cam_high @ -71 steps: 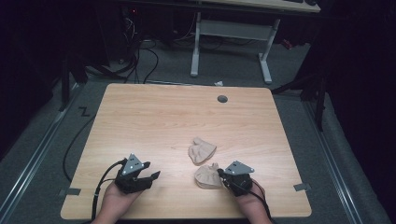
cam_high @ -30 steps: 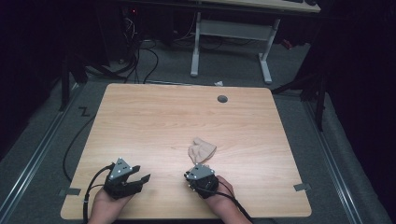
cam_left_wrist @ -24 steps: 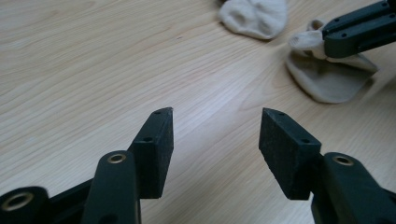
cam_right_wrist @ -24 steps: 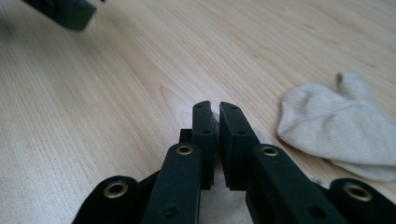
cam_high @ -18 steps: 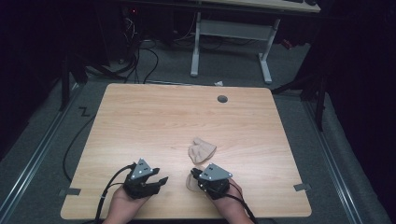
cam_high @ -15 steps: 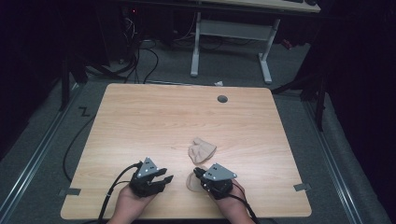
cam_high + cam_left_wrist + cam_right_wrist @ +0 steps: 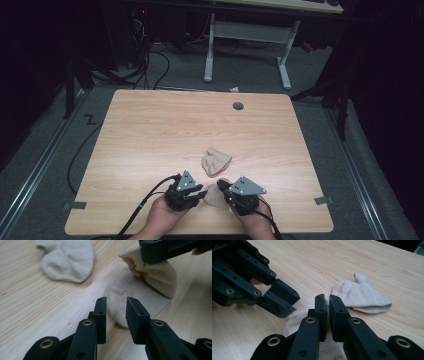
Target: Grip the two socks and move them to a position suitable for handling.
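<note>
We are pairing socks: our right gripper (image 7: 223, 190) is clamped on the near sock (image 7: 135, 293) just in front of the far sock (image 7: 216, 161) on the desk (image 7: 150, 130); our left gripper (image 7: 116, 302), nearer than a second ago, has been closing, jaws apart around its toe; next, pinch.

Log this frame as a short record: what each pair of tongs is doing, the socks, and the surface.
Surface: wooden table
Held sock: beige, one end pinched and lifted, the rest lying on the table
Right tongs: shut on held sock
Left tongs: jaws just been closing, a gap left, straddling the flat end of the held sock, not pressing it
Loose sock: beige, crumpled, just beyond both tongs, untouched
</note>
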A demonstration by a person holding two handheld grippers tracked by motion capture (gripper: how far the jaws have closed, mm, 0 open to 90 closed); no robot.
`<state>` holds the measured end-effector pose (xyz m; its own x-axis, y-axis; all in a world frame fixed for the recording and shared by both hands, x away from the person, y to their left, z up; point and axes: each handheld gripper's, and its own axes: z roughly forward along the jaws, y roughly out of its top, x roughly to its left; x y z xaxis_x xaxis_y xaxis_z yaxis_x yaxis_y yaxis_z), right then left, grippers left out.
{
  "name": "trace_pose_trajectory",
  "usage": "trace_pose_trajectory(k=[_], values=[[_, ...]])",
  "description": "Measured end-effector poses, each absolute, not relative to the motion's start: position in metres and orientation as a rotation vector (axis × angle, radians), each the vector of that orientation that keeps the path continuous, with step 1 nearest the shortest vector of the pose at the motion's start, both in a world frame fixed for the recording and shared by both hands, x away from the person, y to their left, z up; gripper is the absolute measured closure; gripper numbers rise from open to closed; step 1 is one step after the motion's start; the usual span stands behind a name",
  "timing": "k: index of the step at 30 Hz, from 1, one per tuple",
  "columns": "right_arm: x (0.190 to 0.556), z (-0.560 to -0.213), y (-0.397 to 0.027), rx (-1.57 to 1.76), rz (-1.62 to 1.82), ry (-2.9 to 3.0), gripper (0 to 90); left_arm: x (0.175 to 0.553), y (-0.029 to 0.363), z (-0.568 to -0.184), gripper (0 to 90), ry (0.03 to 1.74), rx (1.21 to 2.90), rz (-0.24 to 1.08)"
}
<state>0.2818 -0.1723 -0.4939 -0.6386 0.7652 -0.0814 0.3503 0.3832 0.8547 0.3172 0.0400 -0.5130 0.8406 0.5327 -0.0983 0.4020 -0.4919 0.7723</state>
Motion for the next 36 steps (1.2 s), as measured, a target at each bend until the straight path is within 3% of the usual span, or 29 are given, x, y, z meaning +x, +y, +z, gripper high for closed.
trace_pose_trajectory(k=[6, 15, 31, 36], values=[[0.28, -0.493, -0.173, 0.958, 1.176, 2.177, 85.1, 0.32, 0.022, -0.522, 73.6, 0.643, 2.198, 0.19], [0.279, -0.494, -0.173, 0.944, 1.161, 2.181, 85.0, 0.32, 0.026, -0.526, 77.3, 0.645, 2.25, 0.239], [0.284, -0.491, -0.176, 0.923, 1.185, 2.187, 84.4, 0.31, 0.085, -0.521, 76.6, 0.824, 2.263, 0.315], [0.284, -0.494, -0.182, 0.953, 1.173, 2.202, 76.8, 0.308, 0.093, -0.521, 75.6, 0.847, 2.265, 0.335]])
